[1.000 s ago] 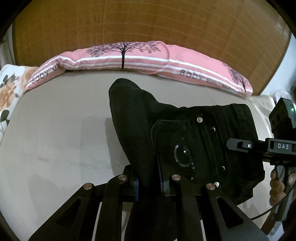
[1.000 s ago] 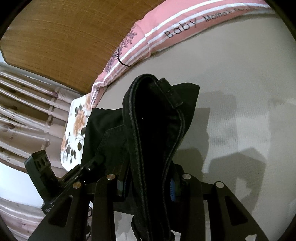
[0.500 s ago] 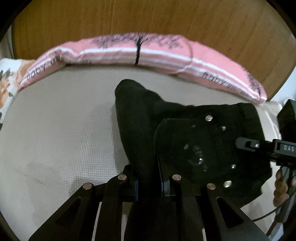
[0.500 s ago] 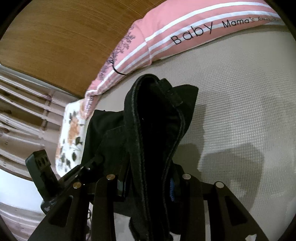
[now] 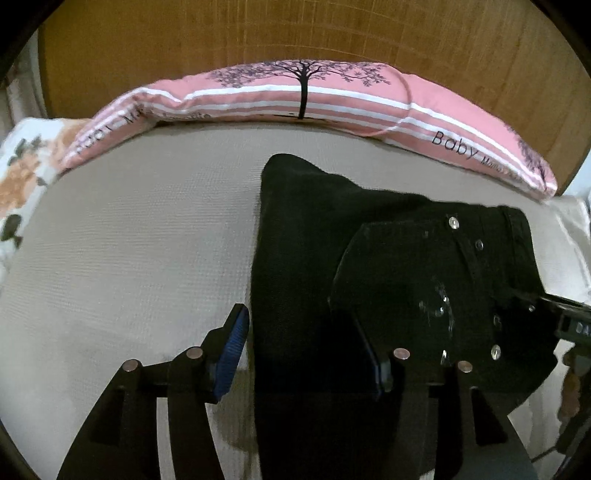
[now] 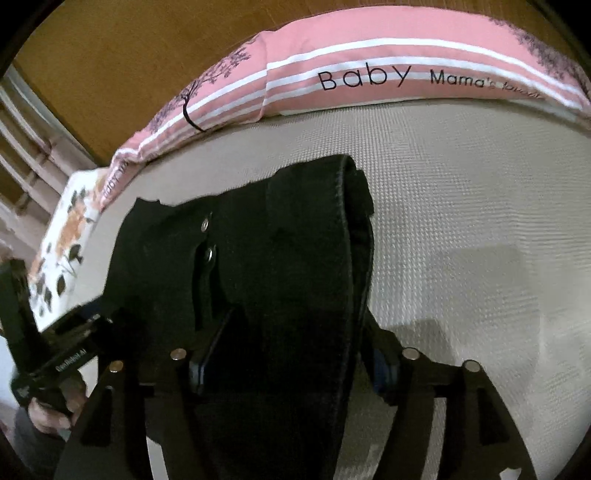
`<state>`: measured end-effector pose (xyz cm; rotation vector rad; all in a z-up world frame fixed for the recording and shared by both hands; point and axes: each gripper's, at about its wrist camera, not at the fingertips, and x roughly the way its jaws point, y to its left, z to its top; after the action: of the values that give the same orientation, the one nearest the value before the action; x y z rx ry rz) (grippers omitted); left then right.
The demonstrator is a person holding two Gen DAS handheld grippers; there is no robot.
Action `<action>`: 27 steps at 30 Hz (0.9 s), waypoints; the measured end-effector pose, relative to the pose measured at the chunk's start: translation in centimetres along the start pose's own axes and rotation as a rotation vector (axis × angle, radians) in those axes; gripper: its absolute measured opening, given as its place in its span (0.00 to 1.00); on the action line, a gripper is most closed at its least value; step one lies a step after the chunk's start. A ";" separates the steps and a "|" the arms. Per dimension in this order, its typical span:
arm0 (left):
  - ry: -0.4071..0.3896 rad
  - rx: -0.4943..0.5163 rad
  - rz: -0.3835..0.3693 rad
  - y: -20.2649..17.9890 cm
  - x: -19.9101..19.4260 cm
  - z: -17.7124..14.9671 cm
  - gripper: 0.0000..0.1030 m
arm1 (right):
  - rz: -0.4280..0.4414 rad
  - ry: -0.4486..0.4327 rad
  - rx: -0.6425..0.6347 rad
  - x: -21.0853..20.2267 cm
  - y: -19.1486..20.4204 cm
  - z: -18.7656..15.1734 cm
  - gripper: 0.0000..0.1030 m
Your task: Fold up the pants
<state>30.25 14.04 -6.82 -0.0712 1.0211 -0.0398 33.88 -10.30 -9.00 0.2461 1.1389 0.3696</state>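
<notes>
Pants (image 5: 314,258): one, black; pillows: two; grippers: two, jaws just opened.

One pair of black pants (image 5: 388,266) lies on one beige bed (image 5: 140,236), with two hand-held grippers, the left (image 5: 306,354) and the right (image 6: 291,354), one long pink striped pillow (image 5: 258,99), one floral cushion (image 5: 22,173) and one wooden headboard (image 5: 295,33).

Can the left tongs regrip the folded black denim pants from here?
Probably yes. The left tongs have just been opening, and the black denim pants lie between the spread pads on the beige mattress; nothing blocks closing again.
</notes>
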 end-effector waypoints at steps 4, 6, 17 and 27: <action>0.001 0.046 0.081 -1.2 -2.0 -1.5 0.54 | -0.023 0.006 -0.013 -1.5 0.0 -2.0 0.65; 0.000 0.040 0.094 -1.5 -3.4 -2.5 0.55 | -0.023 -0.003 -0.004 -2.3 -0.1 -2.7 0.65; -0.041 -0.041 0.110 -3.1 -11.3 -8.2 0.59 | -0.169 -0.159 -0.094 -10.6 3.6 -7.9 0.74; -0.082 -0.039 0.132 -5.1 -15.7 -11.7 0.65 | -0.218 -0.281 -0.083 -15.1 6.1 -12.3 0.96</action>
<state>12.03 9.50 0.86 -0.0412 0.9423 0.1024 16.02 -10.83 1.00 0.0952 0.8607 0.1812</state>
